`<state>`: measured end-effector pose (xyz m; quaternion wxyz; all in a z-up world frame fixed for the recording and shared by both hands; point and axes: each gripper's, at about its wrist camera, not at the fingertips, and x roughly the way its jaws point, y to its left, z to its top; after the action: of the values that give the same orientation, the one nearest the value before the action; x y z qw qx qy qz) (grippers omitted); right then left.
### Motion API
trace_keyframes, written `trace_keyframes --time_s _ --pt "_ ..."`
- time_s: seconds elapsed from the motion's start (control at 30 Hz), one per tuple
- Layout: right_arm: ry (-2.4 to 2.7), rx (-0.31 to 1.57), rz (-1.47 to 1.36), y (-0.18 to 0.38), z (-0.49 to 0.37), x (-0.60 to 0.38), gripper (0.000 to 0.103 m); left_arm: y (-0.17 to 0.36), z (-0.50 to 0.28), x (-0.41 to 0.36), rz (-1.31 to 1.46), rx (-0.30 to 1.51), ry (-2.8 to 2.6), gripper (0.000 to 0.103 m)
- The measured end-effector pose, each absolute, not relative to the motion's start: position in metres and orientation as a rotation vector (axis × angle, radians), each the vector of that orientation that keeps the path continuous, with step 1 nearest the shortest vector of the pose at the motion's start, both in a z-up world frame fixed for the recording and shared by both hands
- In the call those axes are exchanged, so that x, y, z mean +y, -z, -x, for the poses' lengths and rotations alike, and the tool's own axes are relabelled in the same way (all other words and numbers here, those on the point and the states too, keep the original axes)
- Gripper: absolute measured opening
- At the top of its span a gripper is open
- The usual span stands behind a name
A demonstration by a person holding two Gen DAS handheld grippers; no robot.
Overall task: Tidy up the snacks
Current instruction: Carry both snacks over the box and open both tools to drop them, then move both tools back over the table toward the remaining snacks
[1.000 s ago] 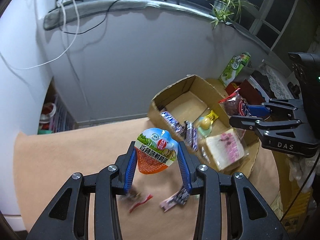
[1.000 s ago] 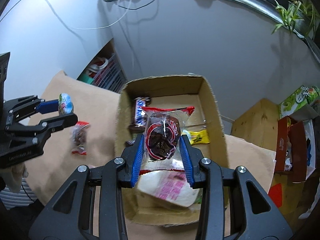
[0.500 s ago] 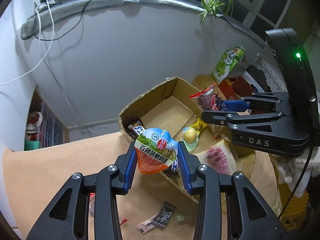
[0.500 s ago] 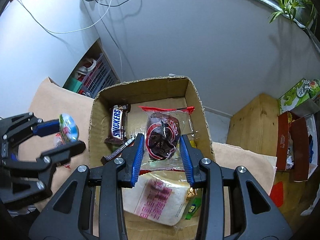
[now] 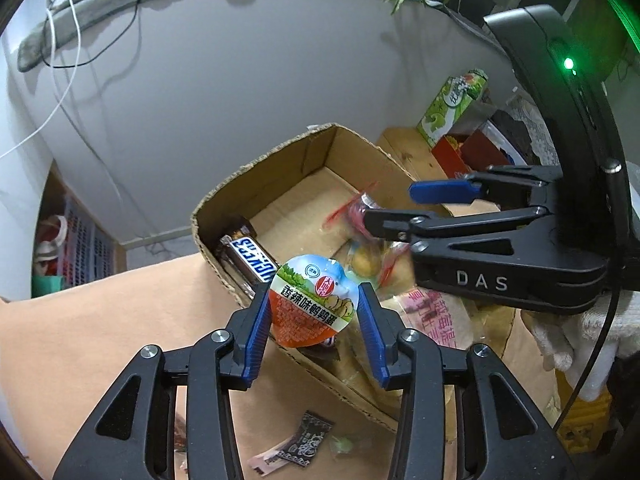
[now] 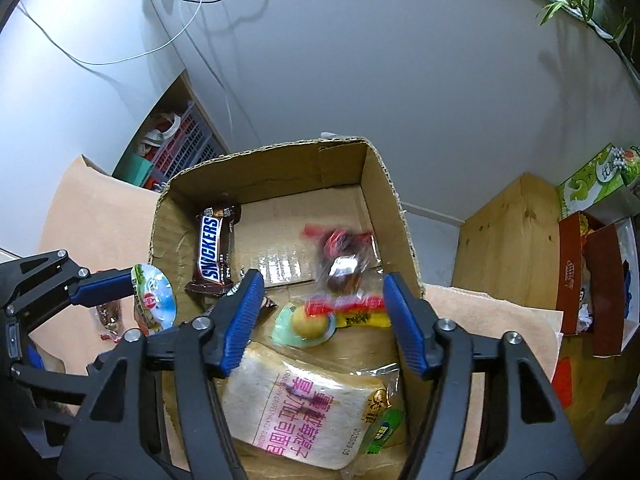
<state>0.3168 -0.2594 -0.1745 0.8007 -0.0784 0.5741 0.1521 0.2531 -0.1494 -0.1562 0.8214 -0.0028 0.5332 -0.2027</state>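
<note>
While your left gripper (image 5: 314, 320) pinches a cup-shaped snack pack (image 5: 312, 300) printed with Chinese characters, just over the near-left rim of the cardboard box (image 6: 384, 184), your right gripper (image 6: 322, 320) hangs wide apart and empty above it. Its side reads "DAS". Below it a red-trimmed clear packet (image 6: 346, 258) blurs over the box floor. A Snickers bar (image 6: 212, 252) lies along the left wall, and a bread bag (image 6: 308, 404) with pink Chinese lettering sits nearest.

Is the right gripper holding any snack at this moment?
No, the right gripper is open with its fingers spread, and the red snack bag is down in the cardboard box.
</note>
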Motion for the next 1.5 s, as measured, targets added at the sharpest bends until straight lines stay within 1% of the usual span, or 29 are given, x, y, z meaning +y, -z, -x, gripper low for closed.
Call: trace_keyframes --time_s 0.33,0.4,0.43,0.73,0.9,1.23,1.5 --pt "-0.315 1.227 0.167 0.172 -0.316 -0.261 0.065 0.159 -0.253 -0.149 0.005 1.143 0.443 0.042" --pt "-0.313 1.225 0.167 0.17 -0.314 -0.262 0.065 0.16 -0.254 -0.15 0.0 1.146 0.448 0.053" --pt "-0.312 1.224 0.168 0.17 -0.314 -0.263 0.065 0.159 -0.253 -0.151 -0.007 1.143 0.445 0.055" --pt "-0.308 1.211 0.168 0.161 -0.306 -0.265 0.065 0.156 -0.25 -0.149 -0.006 1.136 0.441 0.055" --pt "-0.31 1.175 0.177 0.147 -0.294 -0.261 0.066 0.146 -0.245 -0.138 0.0 1.116 0.425 0.055" --pt "-0.383 1.119 0.174 0.122 -0.25 -0.241 0.066 0.124 -0.229 -0.067 0.072 1.077 0.337 0.055" --pt "-0.46 1.117 0.121 0.12 -0.194 -0.221 0.066 0.127 -0.201 -0.026 0.104 1.081 0.287 0.055"
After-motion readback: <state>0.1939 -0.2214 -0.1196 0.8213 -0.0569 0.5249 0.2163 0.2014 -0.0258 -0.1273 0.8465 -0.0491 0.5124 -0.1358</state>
